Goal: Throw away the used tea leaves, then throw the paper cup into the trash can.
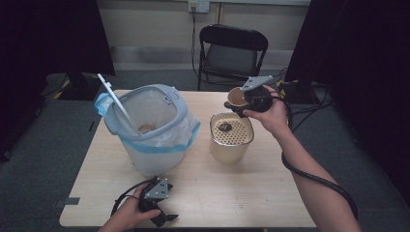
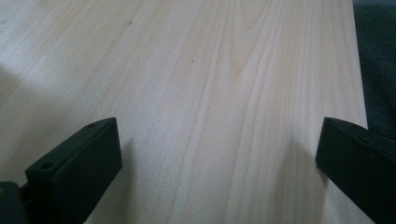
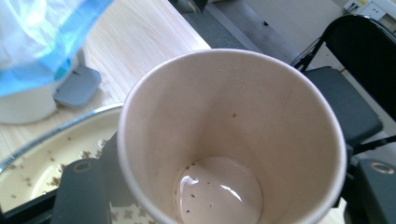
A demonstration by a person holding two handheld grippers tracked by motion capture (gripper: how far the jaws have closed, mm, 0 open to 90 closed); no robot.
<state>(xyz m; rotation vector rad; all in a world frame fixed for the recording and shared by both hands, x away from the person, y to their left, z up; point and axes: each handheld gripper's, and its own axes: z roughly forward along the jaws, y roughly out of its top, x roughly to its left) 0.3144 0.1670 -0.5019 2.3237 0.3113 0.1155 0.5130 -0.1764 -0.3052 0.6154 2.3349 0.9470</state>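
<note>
- High view: my right gripper [image 1: 240, 103] is up at about 1 o'clock over the table [image 1: 241, 193], clamped on a paper cup [image 1: 236, 98] that tilts its mouth toward me. The cup hangs just beyond the far edge of the strainer tub [image 1: 231, 137], which sits right of centre with a dark lump on its perforated top. At 10 o'clock stands the bin [image 1: 145, 128] with its blue-edged liner and lid raised. My left gripper [image 1: 163, 217] rests at 7 o'clock by the near edge. A chair [image 1: 232, 53] stands beyond the table at 12.
- Left gripper view: the jaws stand wide apart, with bare table [image 2: 210, 84] between them and nothing held.
- Right gripper view: the cup [image 3: 233, 135] sits pinched between the jaws at 8 and 4 o'clock, a thin film of pale liquid with specks at its bottom. The tub's speckled top [image 3: 42, 158] lies at 8 o'clock, and the bin's liner [image 3: 42, 42] at 10.
</note>
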